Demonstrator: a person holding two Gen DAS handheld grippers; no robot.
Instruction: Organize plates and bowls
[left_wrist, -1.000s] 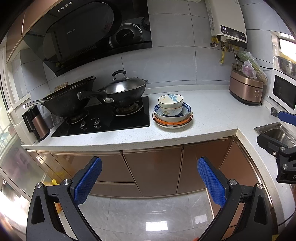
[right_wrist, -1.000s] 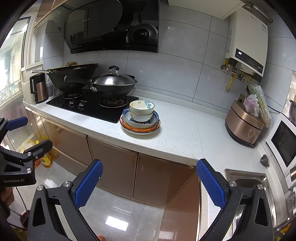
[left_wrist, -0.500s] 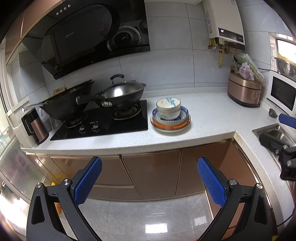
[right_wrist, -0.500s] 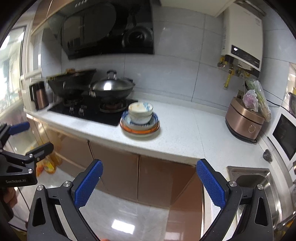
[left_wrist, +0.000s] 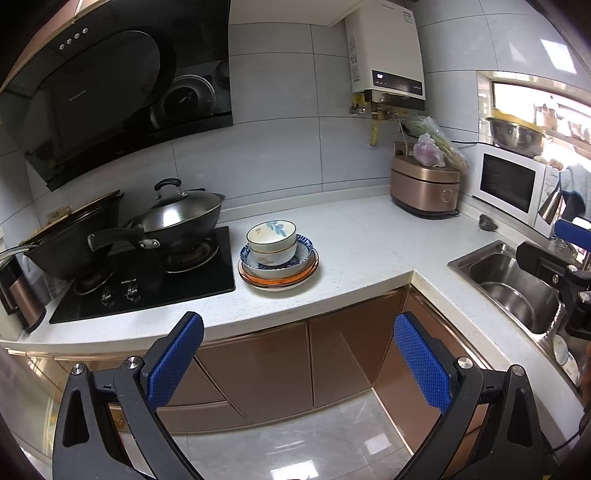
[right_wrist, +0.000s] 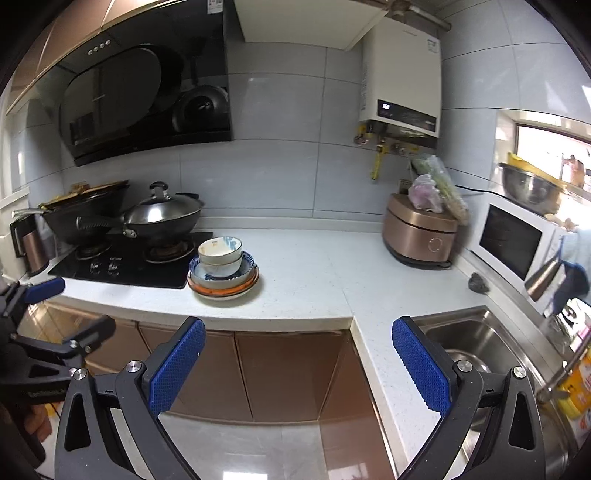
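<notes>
Bowls (left_wrist: 271, 236) stacked atop plates (left_wrist: 280, 275)

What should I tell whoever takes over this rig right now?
Left gripper: open, empty, held off the counter.
Right gripper: open, empty, also back from the counter.
Dishes: one stack on the white counter beside the stove: cream bowls nested in a blue-patterned bowl, on plates.
Done: nothing visibly sorted.
Left: take the stack apart and organize it.

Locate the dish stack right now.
In both wrist views the dish stack sits on the white counter, immediately right of the black stove, left of the copper rice cooker.
</notes>
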